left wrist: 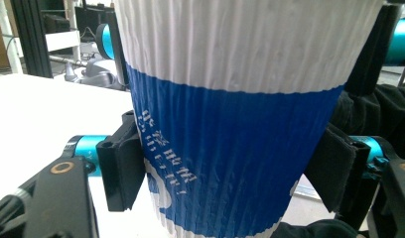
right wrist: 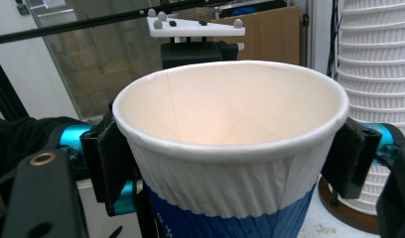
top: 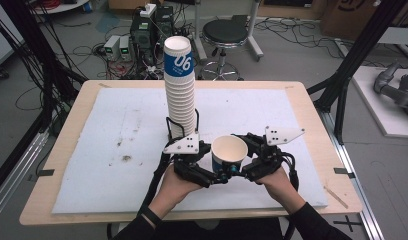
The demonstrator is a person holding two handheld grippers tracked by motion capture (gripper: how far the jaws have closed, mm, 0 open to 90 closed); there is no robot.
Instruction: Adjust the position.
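The left gripper [top: 204, 165] and right gripper [top: 247, 160] are both pinching the same paper cup [top: 229, 152], one from each side, jaws pressing into its ribbed wall, probably so one can hand it to the other. The cup is standing upright near the tabletop's [top: 312, 125] front edge, though whether it is resting on the mat is hard to tell. Just behind, toward the middle, a tall cup stack [top: 180, 95] is waiting.

One loose paper cup [top: 229, 152], one cup stack [top: 180, 95], two grippers.
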